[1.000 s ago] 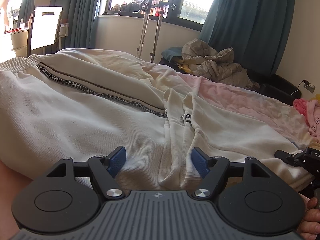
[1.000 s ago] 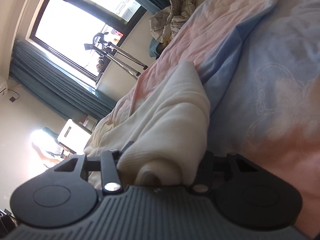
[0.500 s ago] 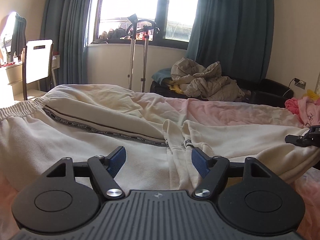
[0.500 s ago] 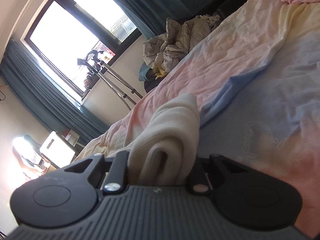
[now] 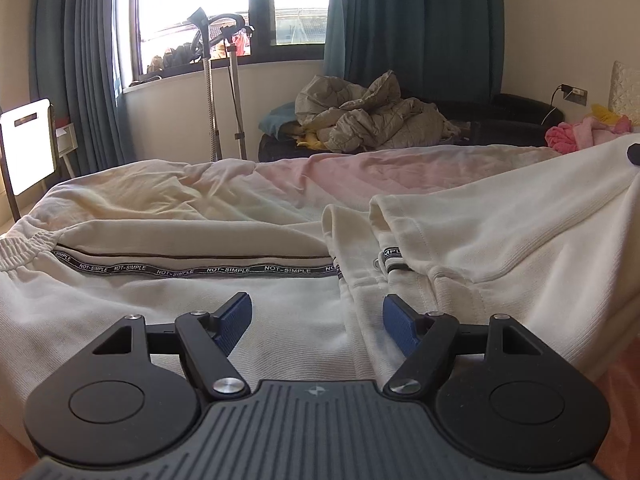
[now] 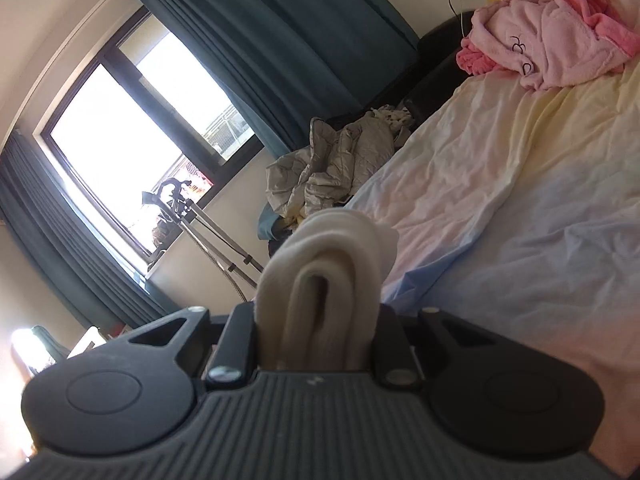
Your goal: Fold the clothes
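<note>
trousers leg (image 5: 520, 216) lifted higher | right tongs (image 6: 316, 320) pinch its bunched fabric

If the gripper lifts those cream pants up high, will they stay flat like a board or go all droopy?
Probably droopy. The cream pants lie in soft wrinkles on the bed, and the bunch pinched in the right gripper curls over itself in rolls. The fabric looks thick and ribbed, so it is likely a bit heavy and should not slip out easily.
</note>
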Demonstrator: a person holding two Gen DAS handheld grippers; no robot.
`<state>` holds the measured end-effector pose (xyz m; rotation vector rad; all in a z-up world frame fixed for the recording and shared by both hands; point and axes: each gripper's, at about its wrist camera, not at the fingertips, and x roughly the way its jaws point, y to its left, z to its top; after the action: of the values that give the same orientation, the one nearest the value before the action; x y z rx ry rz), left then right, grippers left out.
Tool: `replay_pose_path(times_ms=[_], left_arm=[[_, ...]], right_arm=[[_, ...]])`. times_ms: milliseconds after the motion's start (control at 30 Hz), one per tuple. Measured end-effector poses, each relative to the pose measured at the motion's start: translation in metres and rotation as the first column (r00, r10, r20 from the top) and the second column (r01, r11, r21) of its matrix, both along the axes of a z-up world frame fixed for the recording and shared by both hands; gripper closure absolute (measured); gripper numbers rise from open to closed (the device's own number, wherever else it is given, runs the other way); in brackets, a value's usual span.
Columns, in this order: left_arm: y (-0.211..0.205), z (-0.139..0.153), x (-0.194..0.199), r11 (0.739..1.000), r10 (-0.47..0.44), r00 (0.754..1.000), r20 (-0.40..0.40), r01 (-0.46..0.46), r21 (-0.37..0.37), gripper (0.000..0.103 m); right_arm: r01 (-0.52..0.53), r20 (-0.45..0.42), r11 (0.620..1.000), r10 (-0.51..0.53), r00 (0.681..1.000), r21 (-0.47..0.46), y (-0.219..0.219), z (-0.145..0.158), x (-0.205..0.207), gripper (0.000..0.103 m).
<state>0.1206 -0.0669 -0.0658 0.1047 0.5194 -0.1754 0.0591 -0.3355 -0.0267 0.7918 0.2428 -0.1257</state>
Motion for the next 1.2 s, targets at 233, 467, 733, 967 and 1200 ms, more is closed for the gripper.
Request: replay_pose_path(times_ms=[233, 467, 733, 967, 1200], left_arm=[[-0.048, -0.007, 0.008, 0.992, -0.123, 0.992, -0.015, 0.123, -0.018, 0.026], [-0.077, -0.023, 0.021, 0.983, -0.186, 0.982, -0.037, 0.186, -0.004, 0.023], [-0.025, 0.020, 0.009, 0.970, -0.193, 0.981, 0.002, 0.191, 0.150, 0.023], [0.047, 0.066, -0.022, 0.960, -0.206, 0.976, 0.077, 0.186, 0.211, 0.021], [0.159, 0.117, -0.027, 0.999, -0.040, 0.989, 0.143, 0.035, 0.032, 0.020]], right_arm=[[0.109, 0.072, 0.991, -0.103, 0.992, -0.082, -0.021, 0.026, -0.018, 0.085], [0.134, 0.123, 0.968, -0.110, 0.986, -0.211, -0.017, 0.036, -0.019, 0.085], [0.124, 0.124, 0.957, -0.094, 0.988, -0.262, -0.006, 0.032, -0.009, 0.085], [0.122, 0.138, 0.907, -0.072, 0.988, -0.402, 0.031, 0.037, 0.002, 0.085], [0.024, 0.124, 0.812, 0.060, 0.991, -0.583, 0.137, 0.038, 0.031, 0.085]])
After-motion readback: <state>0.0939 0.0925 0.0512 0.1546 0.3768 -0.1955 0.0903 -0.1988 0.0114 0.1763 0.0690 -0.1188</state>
